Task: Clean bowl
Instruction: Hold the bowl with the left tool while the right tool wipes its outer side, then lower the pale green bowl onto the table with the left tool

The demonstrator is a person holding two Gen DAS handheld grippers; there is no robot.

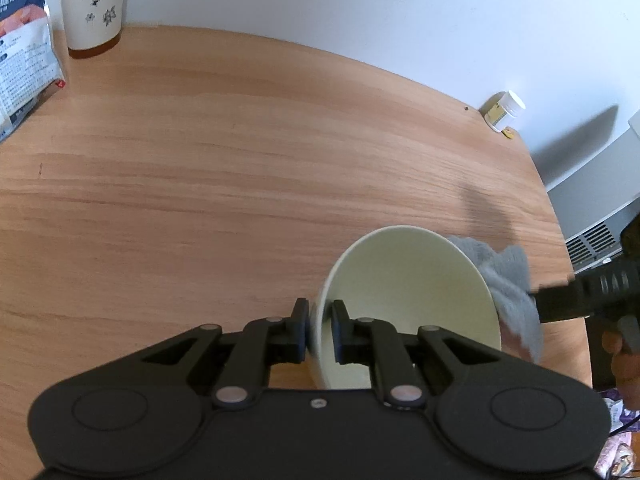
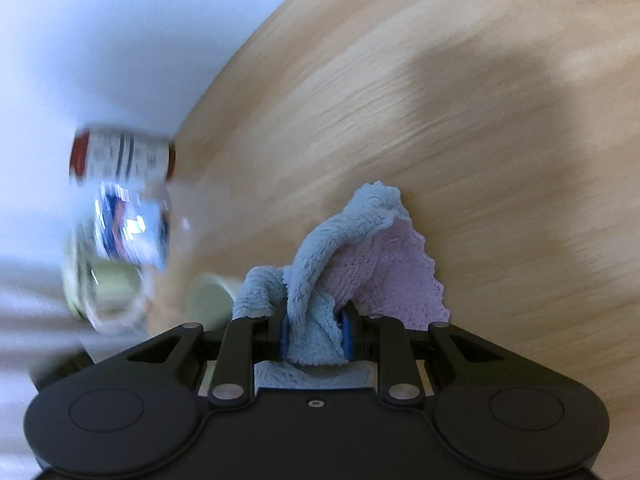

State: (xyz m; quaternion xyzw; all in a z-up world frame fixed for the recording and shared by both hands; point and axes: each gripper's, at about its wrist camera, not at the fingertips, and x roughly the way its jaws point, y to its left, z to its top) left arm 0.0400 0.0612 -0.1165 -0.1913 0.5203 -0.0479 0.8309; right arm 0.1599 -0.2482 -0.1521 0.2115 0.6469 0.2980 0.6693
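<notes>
Wood-grain table [image 1: 240, 160] runs back to a plain white wall, and near its front right part a pale, cream-coloured bowl [image 1: 408, 292] is tipped up on its side, its opening facing the left wrist camera. Left gripper [image 1: 320, 322] pinches the bowl's near-left rim: one finger sits outside the wall, the other inside, jaws narrowed tight on it. Against the bowl's outer right side lies a grey-blue cloth [image 1: 508, 284], touching the wall, with the dark body of the right gripper [image 1: 536, 300] coming in from the right edge behind it.

Seen from the right wrist, the right gripper [image 2: 314, 334] is clamped on that cloth [image 2: 320, 280], which bunches up between the blue pads and shows a pink knitted side to the right; this view is heavily blurred.

At the table's far left stand a tall patterned paper cup [image 1: 94, 4] and a printed packet [image 1: 24, 52]; a small white-capped bottle [image 1: 504, 112] lies at the far right edge by the wall
</notes>
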